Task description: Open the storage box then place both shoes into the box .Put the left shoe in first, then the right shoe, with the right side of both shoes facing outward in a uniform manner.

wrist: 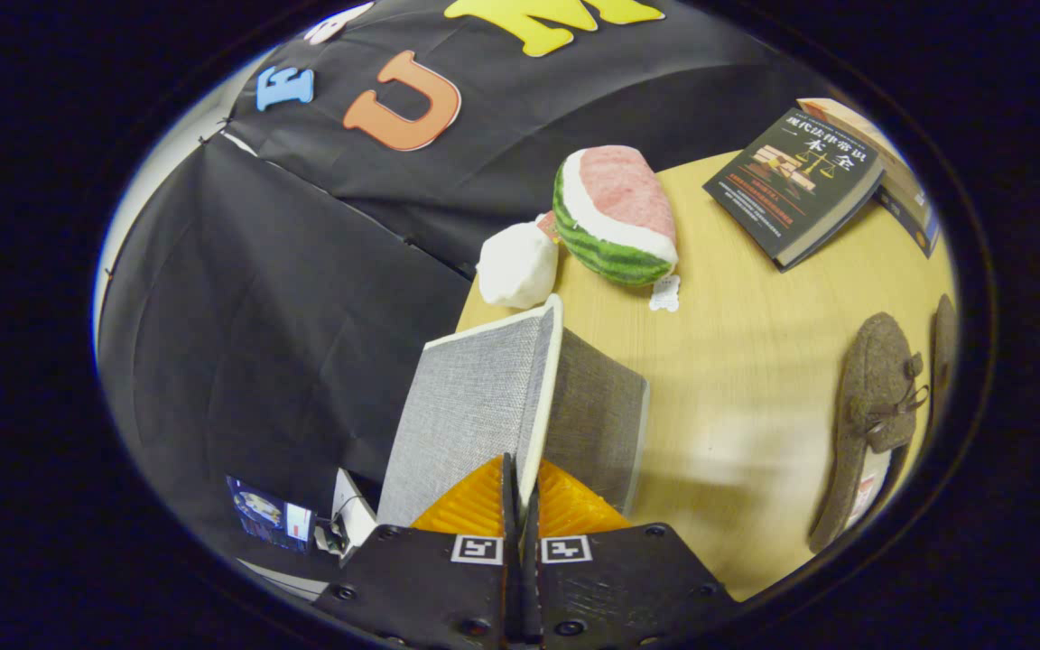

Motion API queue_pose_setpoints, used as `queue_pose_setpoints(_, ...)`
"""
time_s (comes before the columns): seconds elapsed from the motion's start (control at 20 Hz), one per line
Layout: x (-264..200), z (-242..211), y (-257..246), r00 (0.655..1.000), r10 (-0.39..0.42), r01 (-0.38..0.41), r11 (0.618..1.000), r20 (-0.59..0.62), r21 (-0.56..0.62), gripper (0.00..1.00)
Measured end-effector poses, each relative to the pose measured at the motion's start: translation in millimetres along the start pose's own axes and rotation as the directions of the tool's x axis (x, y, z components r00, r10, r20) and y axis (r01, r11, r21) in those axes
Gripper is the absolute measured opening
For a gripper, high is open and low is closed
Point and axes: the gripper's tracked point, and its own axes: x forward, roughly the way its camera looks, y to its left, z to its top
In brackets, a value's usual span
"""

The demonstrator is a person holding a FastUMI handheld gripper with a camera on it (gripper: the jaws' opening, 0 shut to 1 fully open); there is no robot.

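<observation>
My gripper is shut on the edge of the grey fabric lid of the storage box. The lid stands lifted, nearly upright, with its white rim running away from the fingers. The box's grey body sits just right of the lid on the round wooden table. A brown felt shoe with a small bow lies on the table well to the right of the box. A second brown shoe lies just beyond it, mostly cut off.
A plush watermelon slice and a white soft lump lie beyond the box. A dark book rests on another book at the table's far side. Small items lie low on the left, off the table.
</observation>
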Motion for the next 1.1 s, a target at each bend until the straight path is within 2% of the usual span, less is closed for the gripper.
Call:
queue_pose_setpoints(0.3, -23, 18, 55, 1.0, -0.017, 0.017, 0.999, 0.019, -0.031, 0.01)
queue_pose_setpoints(0.6, -14, 29, 134, 1.0, 0.0, 0.0, 1.0, 0.009, 0.005, 0.01)
queue_pose_setpoints(0.85, 11, 30, 215, 0.997, 0.082, -0.081, 0.996, 0.009, -0.03, 0.03)
queue_pose_setpoints(0.95, 23, 27, 239, 0.995, 0.096, -0.095, 0.994, 0.014, -0.06, 0.08)
queue_pose_setpoints(1.0, 32, 27, 251, 0.994, 0.107, -0.105, 0.991, 0.023, -0.082, 0.21)
queue_pose_setpoints(1.05, 35, 24, 259, 0.993, 0.113, -0.11, 0.989, 0.024, -0.099, 0.28)
queue_pose_setpoints(1.1, 38, 20, 270, 0.992, 0.125, -0.121, 0.986, 0.027, -0.115, 0.44)
